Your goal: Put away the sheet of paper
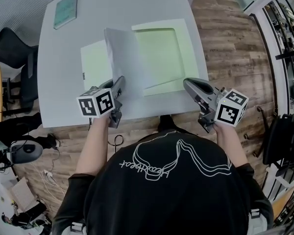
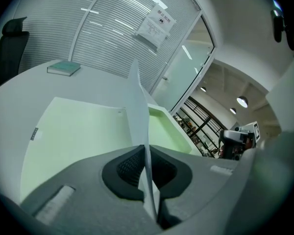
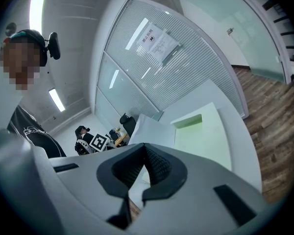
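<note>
A white sheet of paper (image 1: 123, 58) stands on edge over the white table (image 1: 137, 4), rising from my left gripper (image 1: 120, 81). In the left gripper view the sheet (image 2: 138, 102) runs straight between the dark pads, and that gripper (image 2: 146, 150) is shut on its lower edge. Beneath it lies an open pale green box: a shallow tray (image 1: 186, 35) to the right and a flat green panel (image 1: 94, 58) to the left. My right gripper (image 1: 187, 83) hovers at the tray's near right corner, shut with nothing in it (image 3: 144, 148); sheet (image 3: 152, 129) and tray (image 3: 201, 136) lie ahead of it.
A teal book (image 1: 66, 10) lies at the table's far left corner. Black office chairs (image 1: 10, 48) stand to the left of the table. Wooden floor and black shelving (image 1: 289, 48) are on the right. A person's body fills the near edge.
</note>
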